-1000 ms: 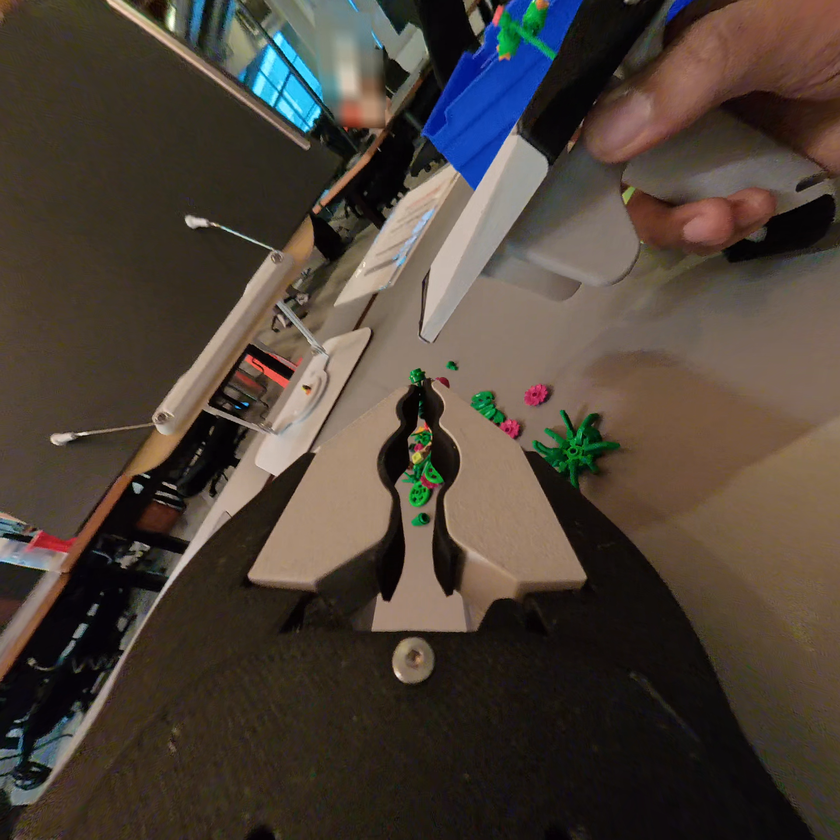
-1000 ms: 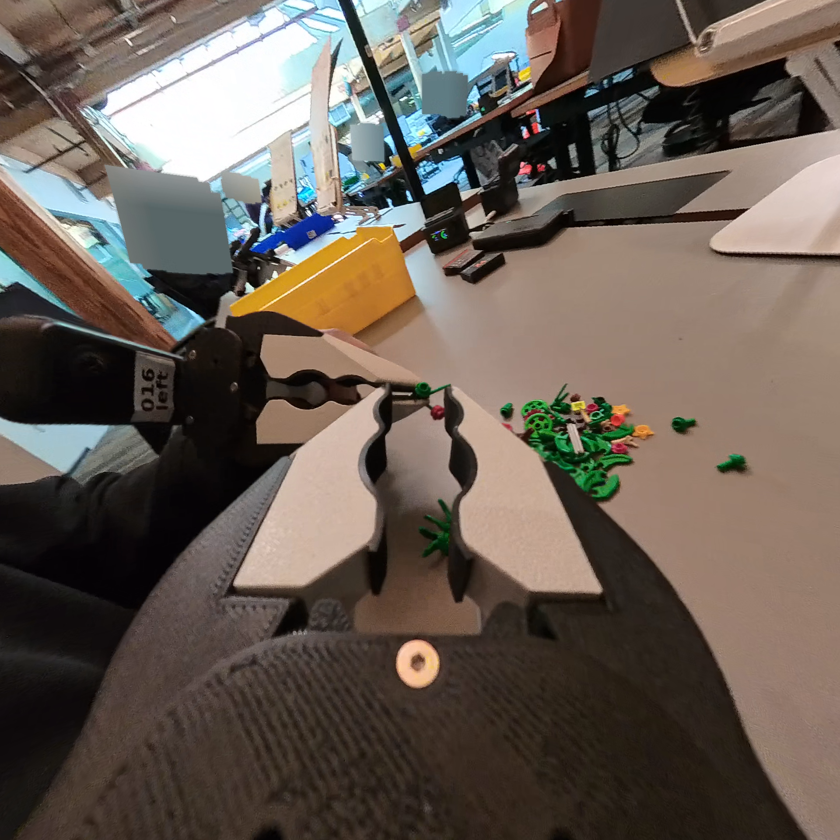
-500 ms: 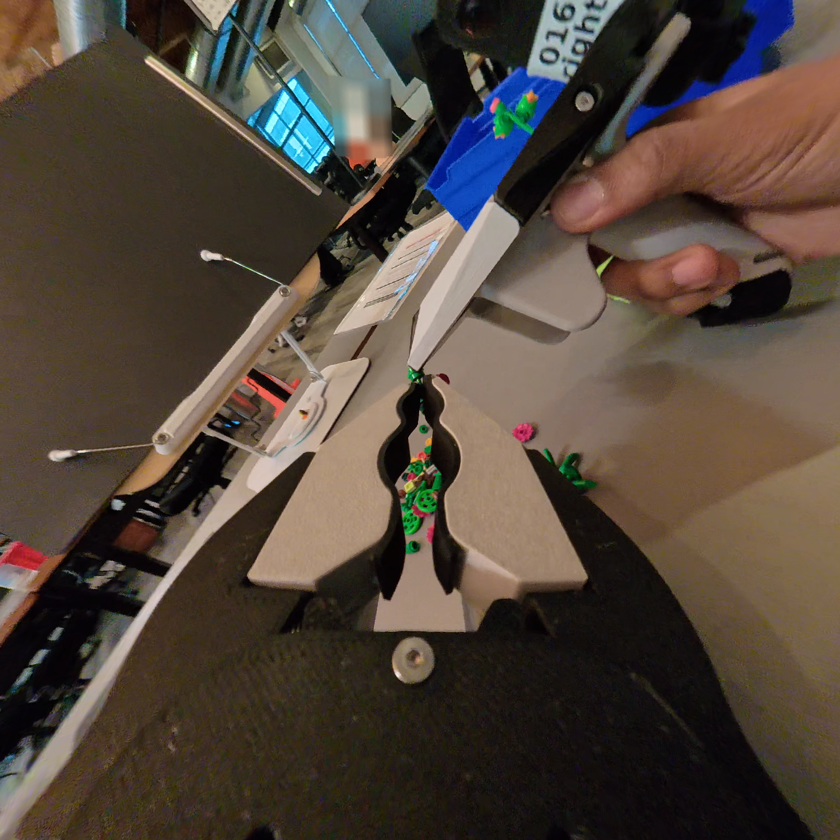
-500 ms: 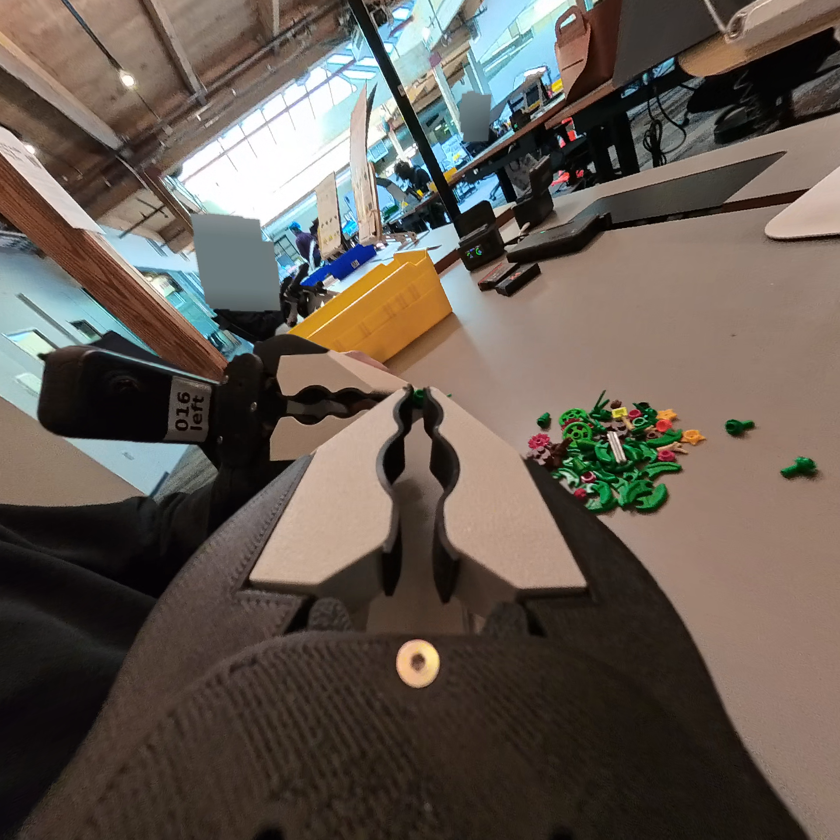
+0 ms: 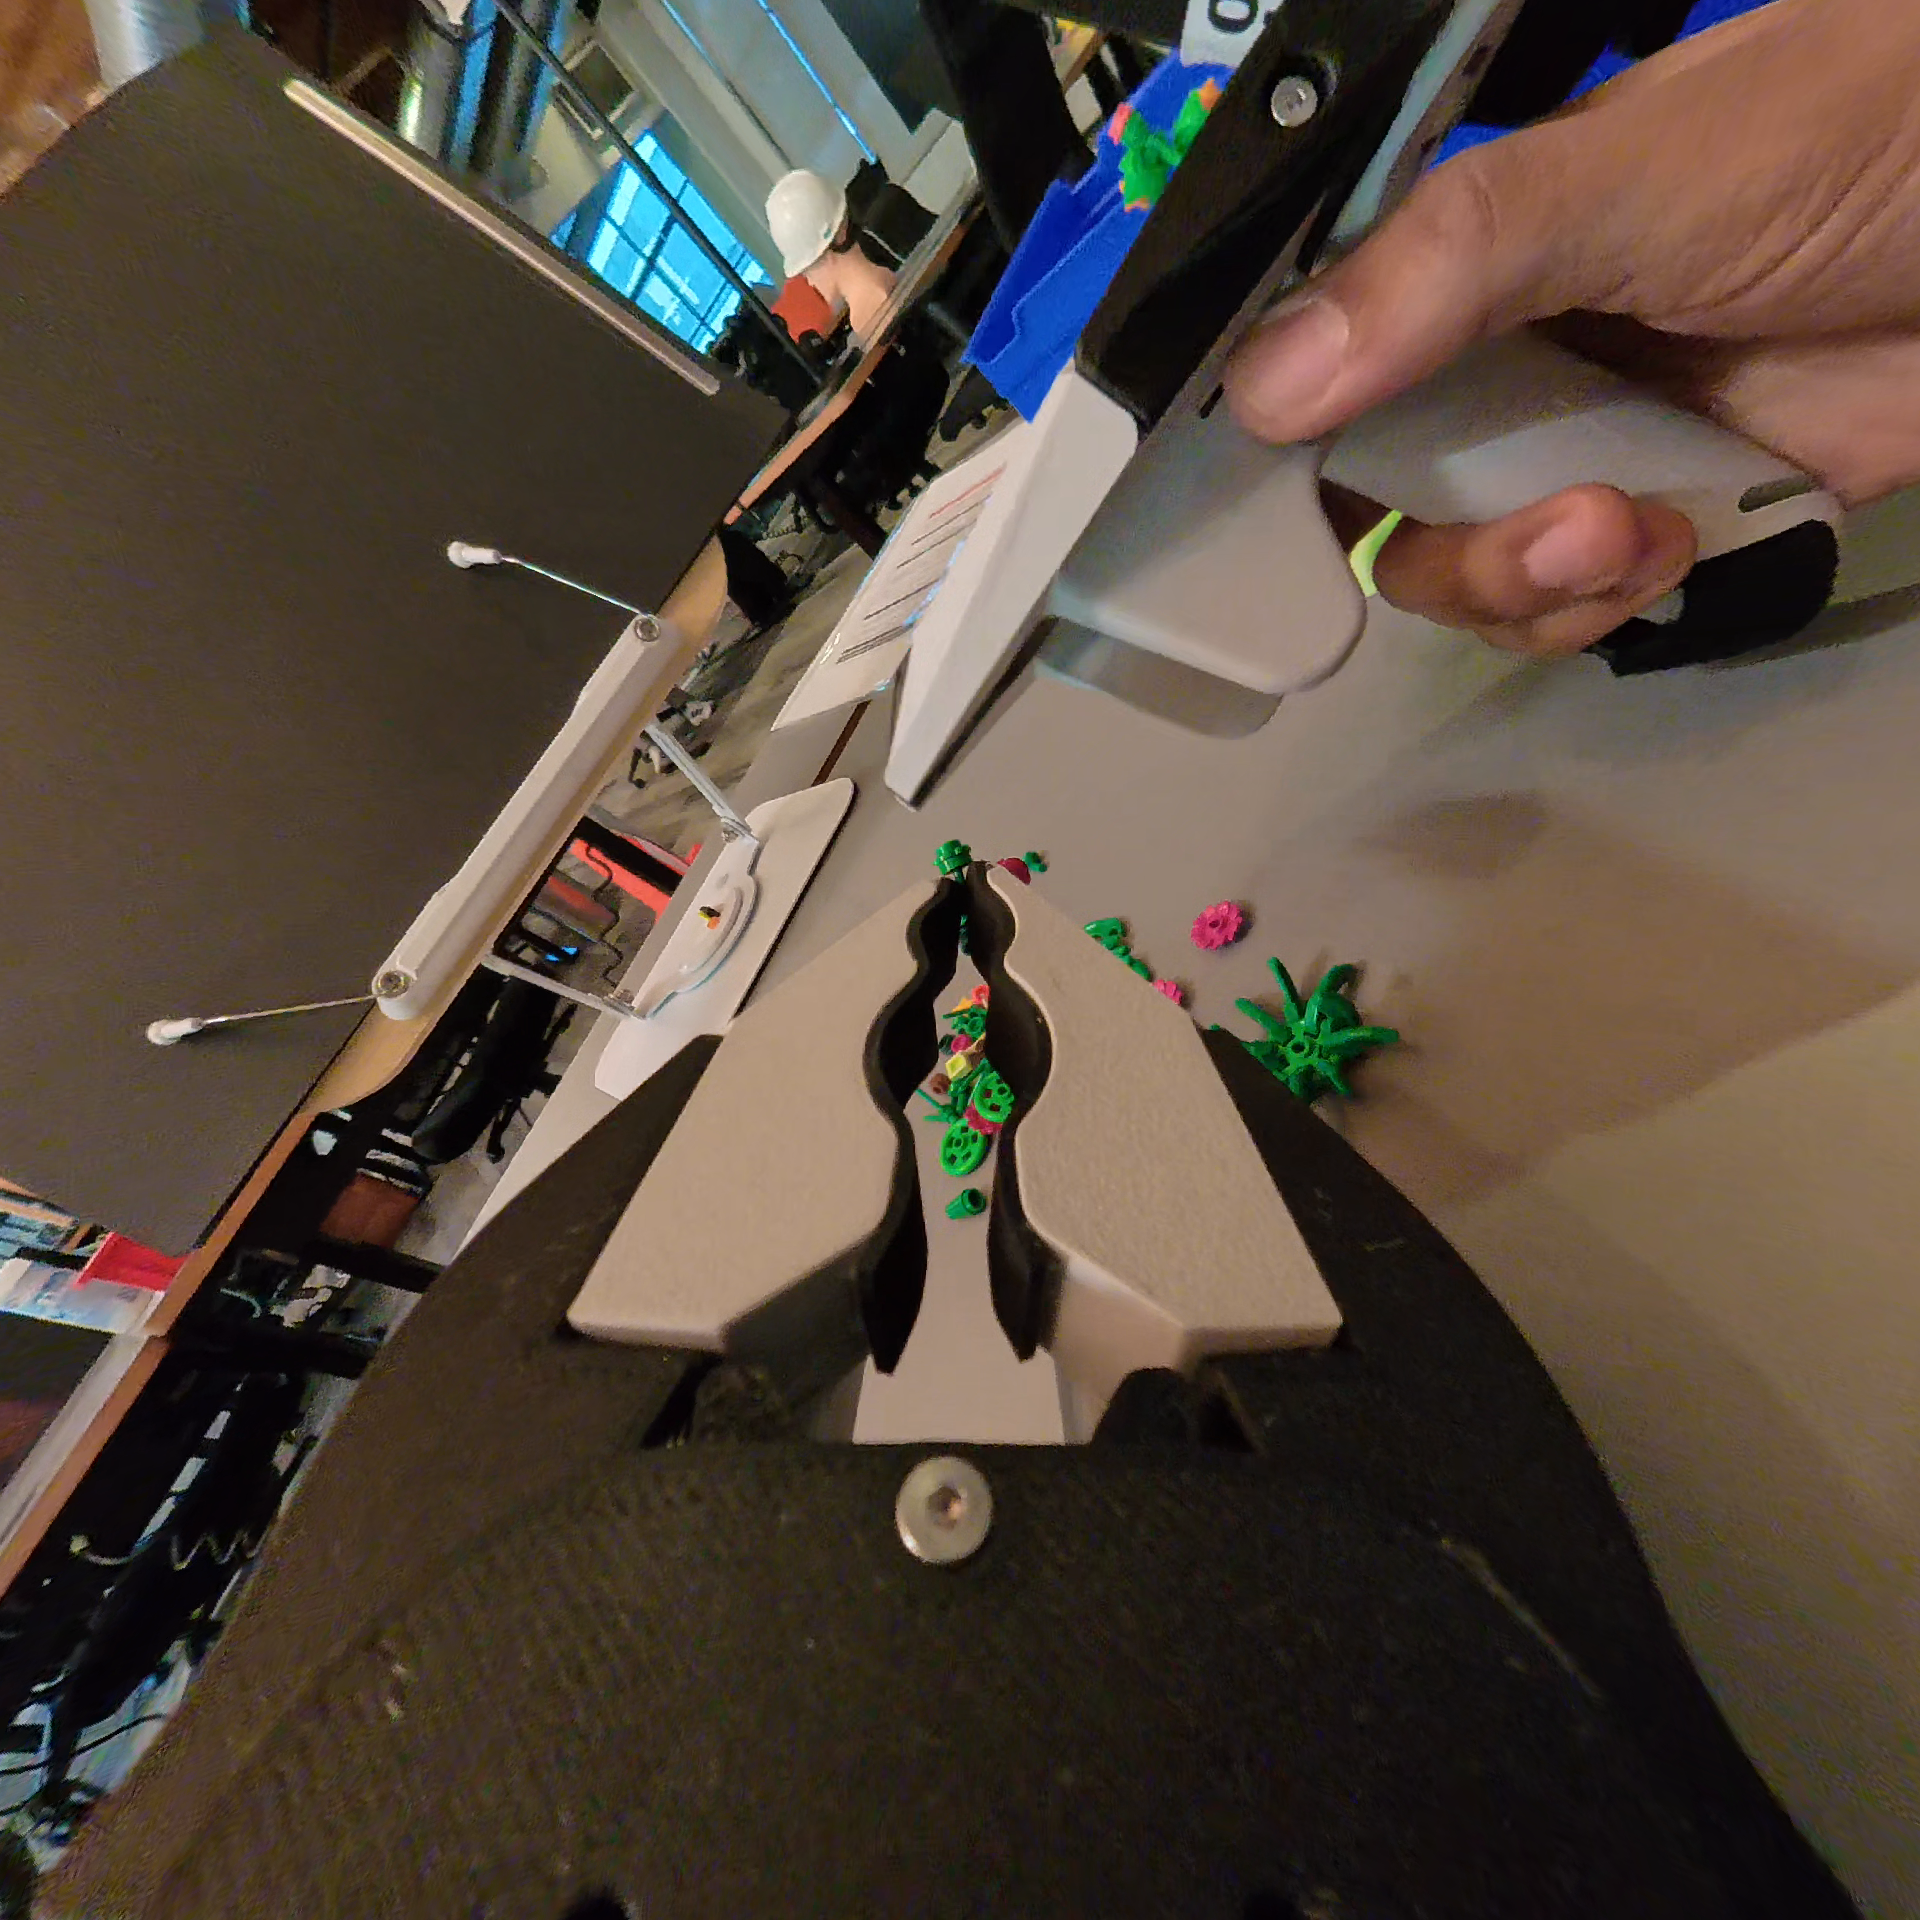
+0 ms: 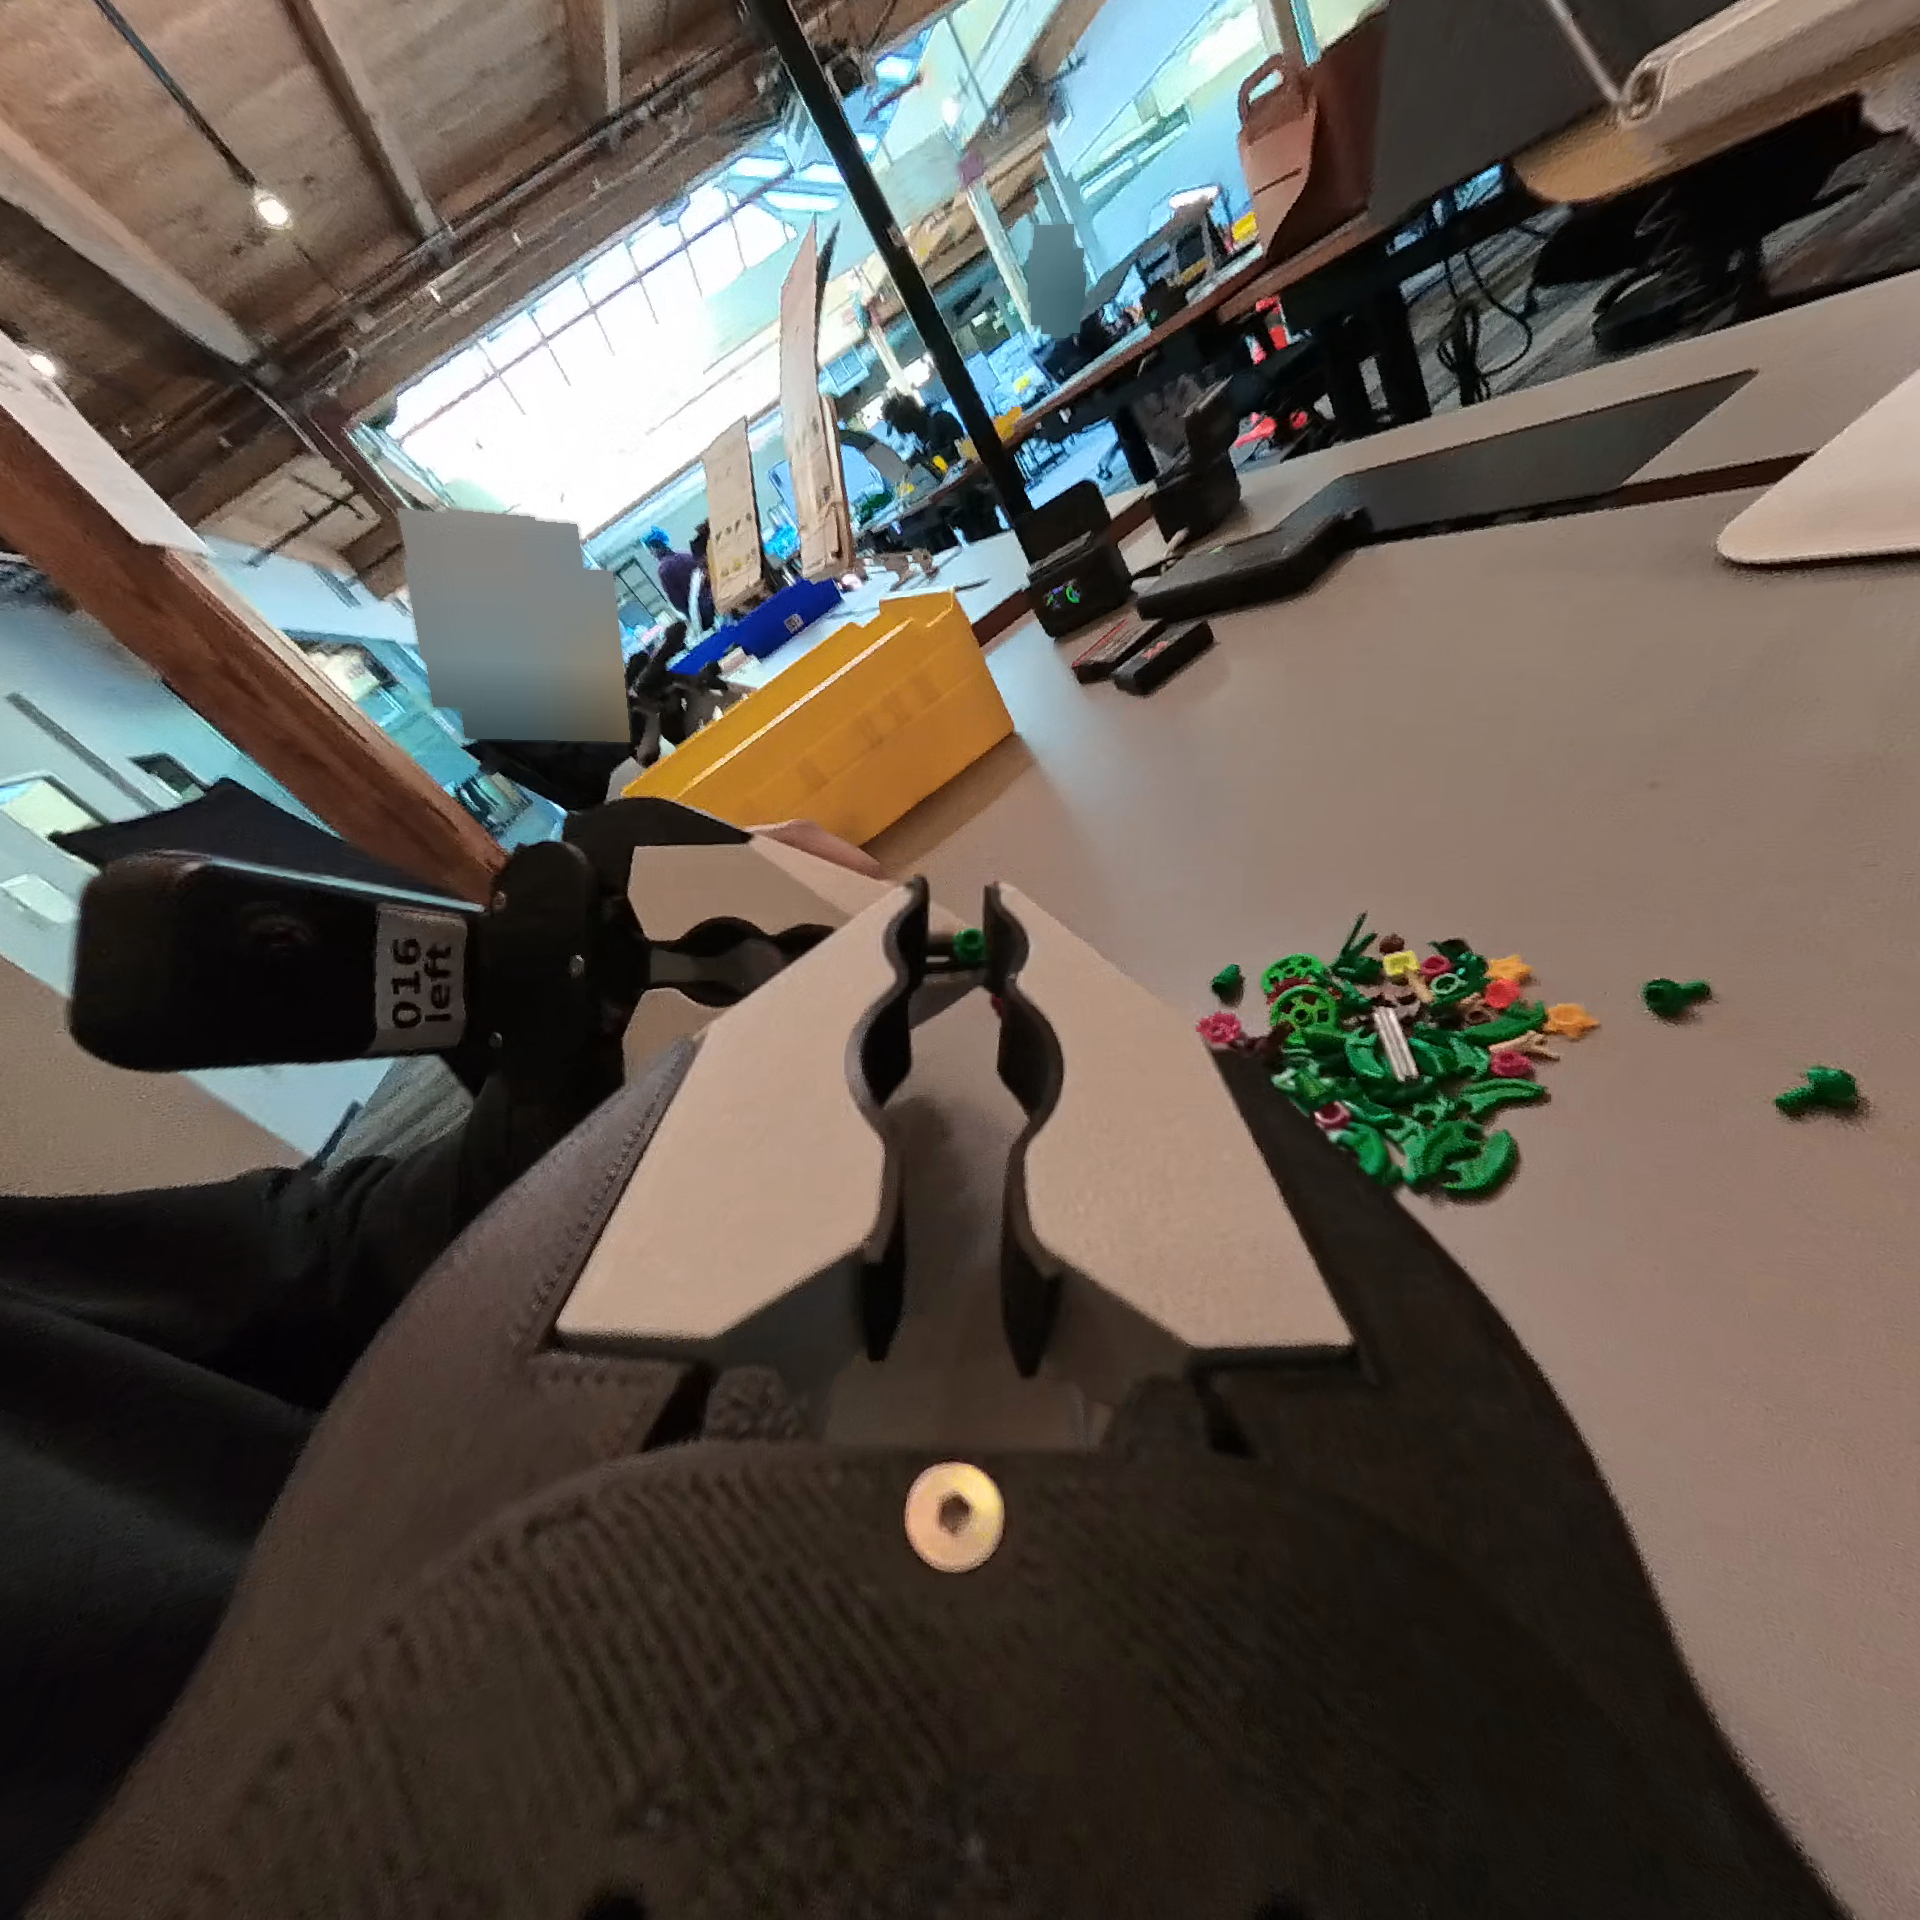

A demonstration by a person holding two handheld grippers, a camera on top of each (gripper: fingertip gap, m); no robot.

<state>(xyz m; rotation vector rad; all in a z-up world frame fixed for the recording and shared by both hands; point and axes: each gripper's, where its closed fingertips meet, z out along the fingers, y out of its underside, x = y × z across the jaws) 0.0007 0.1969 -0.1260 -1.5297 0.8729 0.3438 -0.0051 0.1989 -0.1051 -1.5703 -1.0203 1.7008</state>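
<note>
My left gripper (image 5: pixel 961 883) is shut on a small green stemmed piece (image 5: pixel 951 860) at its very tips, held just above the grey table (image 5: pixel 1558 1039). My right gripper (image 6: pixel 951 899) has its tips a small gap apart and holds nothing. The same green piece (image 6: pixel 966 943) shows through that gap. In the left wrist view the right gripper (image 5: pixel 909 784) hangs above and just beyond the piece, not touching it, with a hand on its handle. A pile of small green, pink and yellow pieces (image 6: pixel 1392 1070) lies to the right of the right gripper. It also shows between the left fingers (image 5: pixel 971 1101).
A green spiky leaf (image 5: pixel 1311 1044) and a pink flower (image 5: pixel 1216 925) lie loose on the table. Two green studs (image 6: pixel 1673 995) lie right of the pile. A yellow bin (image 6: pixel 831 717), black devices (image 6: pixel 1143 655), a blue bin (image 5: pixel 1049 281) and a monitor with its white base (image 5: pixel 727 914) stand farther back. The tips of both grippers are at nearly the same place.
Half a second ago my right gripper's tips were closed at the green piece. They have now parted a little and drawn back from it. My left gripper stays shut on the piece.
</note>
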